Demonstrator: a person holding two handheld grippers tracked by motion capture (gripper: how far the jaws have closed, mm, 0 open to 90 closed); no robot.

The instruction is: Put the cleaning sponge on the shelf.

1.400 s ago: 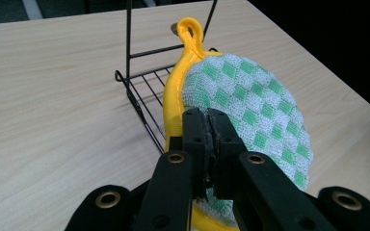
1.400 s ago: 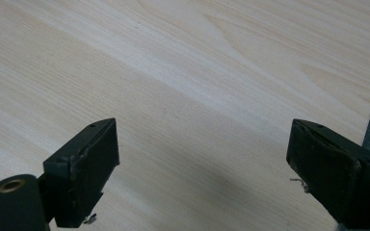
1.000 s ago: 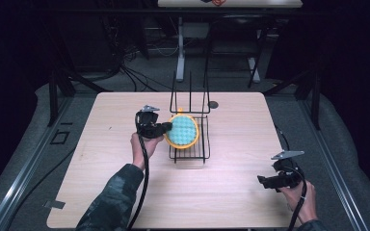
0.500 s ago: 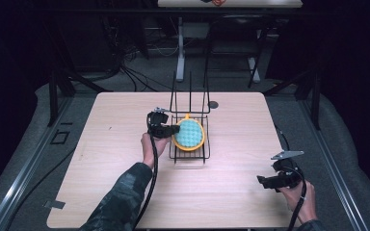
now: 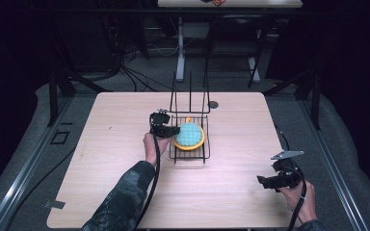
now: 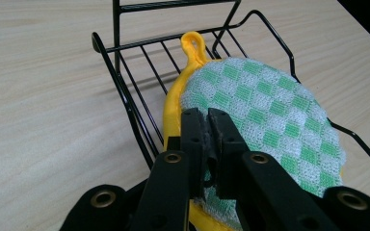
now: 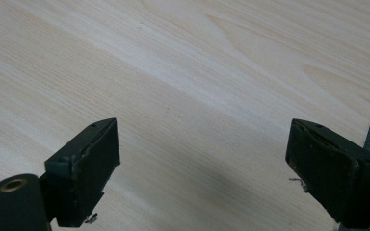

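Observation:
A round pad (image 5: pixel 189 135) with a yellow rim, a yellow loop and a green-and-white checked face (image 6: pixel 270 106) lies tilted in a black wire rack (image 5: pixel 189 156) at the table's middle. My left gripper (image 5: pixel 176 131) reaches over the rack's left rim (image 6: pixel 125 91). Its jaws are shut on the pad's near edge, as the left gripper view (image 6: pixel 207 115) shows. My right gripper (image 5: pixel 261 181) rests low near the table's front right corner. Its jaws stand wide open over bare wood (image 7: pixel 202 144) with nothing between them.
The rack has a tall wire back (image 5: pixel 190 91) on its far side. A small dark round spot (image 5: pixel 214 104) sits on the light wooden table (image 5: pixel 125 187) behind the rack. Dark floor, cables and table legs lie beyond the far edge.
My left gripper has carried the pad rightward and down, from above the rack's left side into the rack. The right hand has stayed where it was.

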